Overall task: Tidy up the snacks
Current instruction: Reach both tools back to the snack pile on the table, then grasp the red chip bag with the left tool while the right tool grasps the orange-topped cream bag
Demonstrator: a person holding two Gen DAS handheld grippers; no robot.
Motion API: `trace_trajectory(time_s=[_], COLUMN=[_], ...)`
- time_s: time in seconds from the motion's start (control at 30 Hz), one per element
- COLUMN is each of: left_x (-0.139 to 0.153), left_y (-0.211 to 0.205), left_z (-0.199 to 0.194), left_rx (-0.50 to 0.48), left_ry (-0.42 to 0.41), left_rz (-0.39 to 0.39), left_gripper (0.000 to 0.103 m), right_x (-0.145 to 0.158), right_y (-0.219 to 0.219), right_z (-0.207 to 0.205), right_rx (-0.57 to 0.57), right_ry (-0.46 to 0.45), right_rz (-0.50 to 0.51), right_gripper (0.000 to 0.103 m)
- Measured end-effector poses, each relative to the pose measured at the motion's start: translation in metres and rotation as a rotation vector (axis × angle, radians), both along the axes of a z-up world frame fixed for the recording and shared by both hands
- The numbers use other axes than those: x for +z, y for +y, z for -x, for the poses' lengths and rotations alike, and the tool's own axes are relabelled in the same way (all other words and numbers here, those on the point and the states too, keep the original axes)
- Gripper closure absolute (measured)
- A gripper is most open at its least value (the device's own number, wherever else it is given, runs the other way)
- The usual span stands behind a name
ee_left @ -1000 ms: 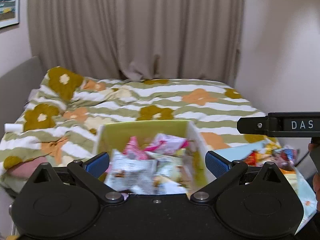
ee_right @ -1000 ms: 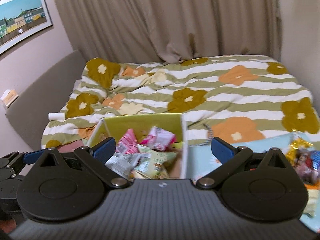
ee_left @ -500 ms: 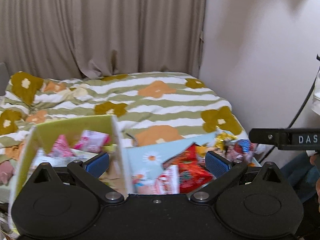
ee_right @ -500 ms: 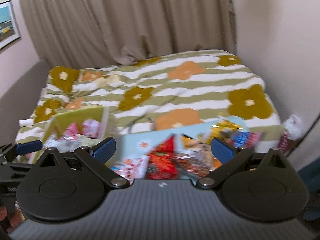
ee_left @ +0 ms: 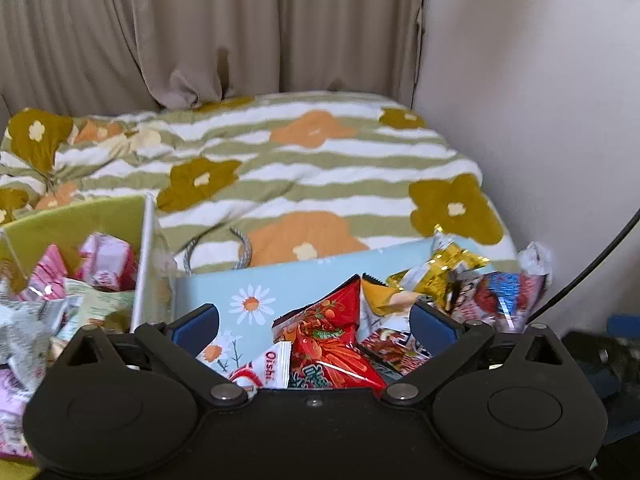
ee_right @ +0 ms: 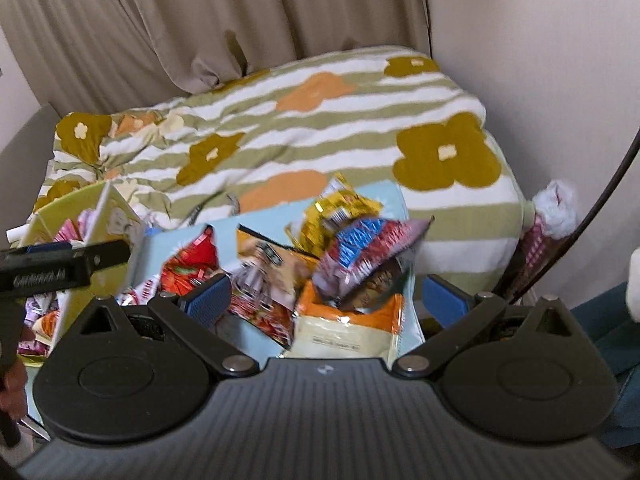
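Holding nothing: left gripper with blue-padded fingers apart over the pale blue daisy-print box; right gripper likewise spread and empty above the same box. Contents of blue box: red foil snack packet, white-and-red "Oishi" packet, gold foil packet, blue-and-red wrapped packet, orange-and-cream pouch, others overlapping. Adjacent, touching its left wall: lime-green open box holding pink packets and pale silver ones. Both boxes rest at the near edge of a bed with green-striped floral quilt. Progress, judged: a good share of the snacks already sits in the two boxes, apparently grouped by kind; whether the blue box's jumble awaits further sorting cannot be told. Obscured: near halves of both boxes behind gripper bodies; right view motion-blurred, labels mostly unreadable; a white-and-pink item at the bed's far corner unidentified.
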State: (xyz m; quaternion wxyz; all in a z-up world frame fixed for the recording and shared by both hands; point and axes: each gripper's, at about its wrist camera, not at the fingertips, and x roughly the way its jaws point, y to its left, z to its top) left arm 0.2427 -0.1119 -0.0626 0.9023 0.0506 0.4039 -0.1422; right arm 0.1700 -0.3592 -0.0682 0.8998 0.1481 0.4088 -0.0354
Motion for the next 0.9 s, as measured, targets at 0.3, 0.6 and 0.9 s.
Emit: trace_trajectory(time_s=[0.3, 0.6, 0.9], left_x=[-0.056, -0.095, -0.111], left_y=[-0.017, -0.020, -0.017], left_z=[-0.057, -0.083, -0.085], left_rx=[-0.041, -0.081, -0.117], left_ry=[0.155, 0.280, 0.342], left_rz=[-0.046, -0.062, -0.042], left_gripper=[0.005, 0.012, 0.025], right_x=[-0.051, -0.079, -0.096], right_y=[0.003, 0.011, 0.013], right_z=[-0.025, -0.043, -0.051], right_rx=[-0.003, -0.042, -0.065], right_ry=[0.109, 0.171, 0.212], right_rz=[-0.026, -0.012, -0.009], right_gripper=[0.000, 0.000, 0.000])
